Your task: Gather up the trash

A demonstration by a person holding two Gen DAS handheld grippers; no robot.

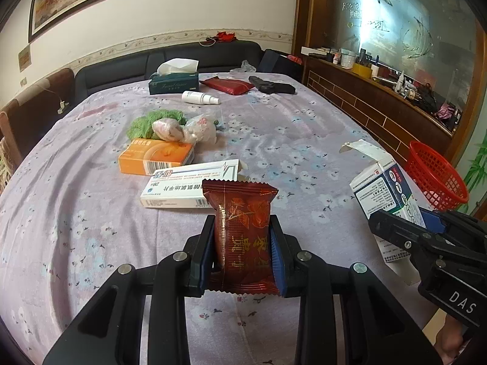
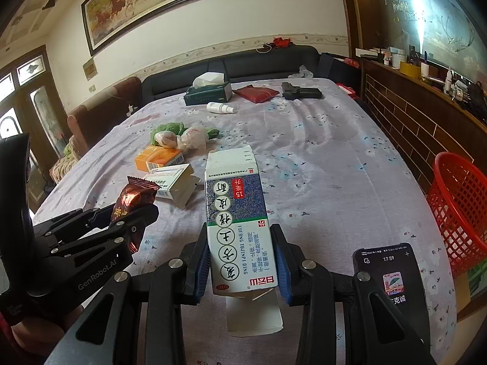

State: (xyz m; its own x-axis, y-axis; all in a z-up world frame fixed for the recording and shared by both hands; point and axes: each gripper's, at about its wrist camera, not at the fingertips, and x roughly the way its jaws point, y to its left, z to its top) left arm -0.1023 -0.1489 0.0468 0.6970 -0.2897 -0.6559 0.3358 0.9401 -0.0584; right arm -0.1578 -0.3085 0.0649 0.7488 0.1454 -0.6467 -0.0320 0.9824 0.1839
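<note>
My left gripper (image 1: 242, 225) is shut on a dark red foil snack packet (image 1: 242, 231) and holds it above the table; it also shows in the right wrist view (image 2: 134, 203). My right gripper (image 2: 240, 237) is shut on an open white and blue medicine carton (image 2: 237, 213), also seen at the right of the left wrist view (image 1: 386, 188). A red mesh basket (image 2: 456, 210) stands off the table's right edge. On the cloth lie a white pill box (image 1: 191, 187), an orange box (image 1: 156, 156) and crumpled plastic bags (image 1: 185, 127).
The table has a lilac flowered cloth (image 1: 304, 140). At its far end lie a tissue box (image 1: 173, 82), a white spray bottle (image 1: 201, 97), a red pouch (image 1: 228, 85) and a black toy gun (image 1: 271, 85). A phone (image 2: 392, 276) lies near my right gripper.
</note>
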